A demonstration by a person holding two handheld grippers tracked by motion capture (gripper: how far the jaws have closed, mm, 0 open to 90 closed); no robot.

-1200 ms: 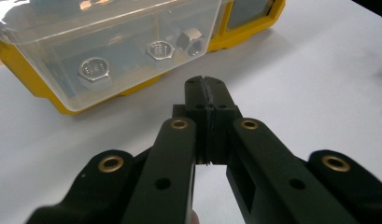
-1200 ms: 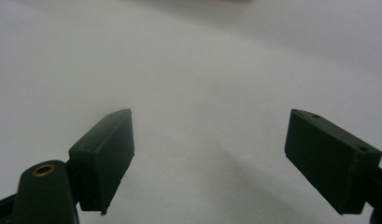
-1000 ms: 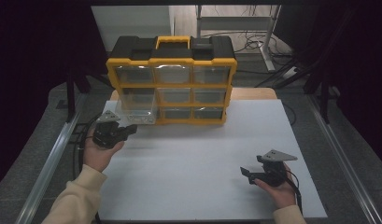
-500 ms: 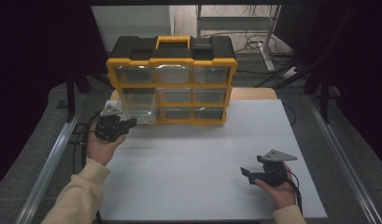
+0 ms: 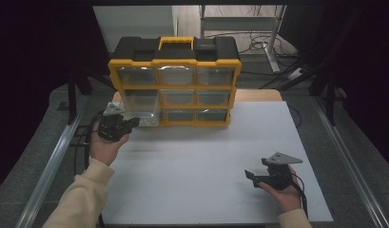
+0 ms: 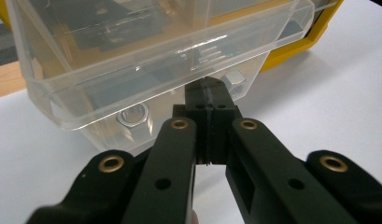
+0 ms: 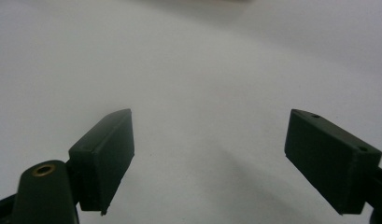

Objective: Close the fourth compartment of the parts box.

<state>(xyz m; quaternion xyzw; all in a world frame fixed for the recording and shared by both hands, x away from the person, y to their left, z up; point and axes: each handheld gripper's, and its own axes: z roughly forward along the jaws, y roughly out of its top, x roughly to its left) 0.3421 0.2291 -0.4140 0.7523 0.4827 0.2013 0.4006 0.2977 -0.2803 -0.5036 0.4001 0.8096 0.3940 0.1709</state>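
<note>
A yellow-and-black drawer organizer stands at the back of the white table. Its bottom-left clear drawer is pulled partly out and holds metal hex nuts. My left gripper is at the drawer's front, jaws pressed together on the thin front lip under its rim. My right gripper rests low over the bare table at the front right, jaws wide apart with nothing between them.
The organizer's other drawers are pushed in. Metal rails run along both sides of the table, and cables lie on the floor behind it. Dark curtains close in left and right.
My left hand has shifted a little up and toward the organizer, and the clear drawer has slid slightly back in with it. The right hand has stayed still.
</note>
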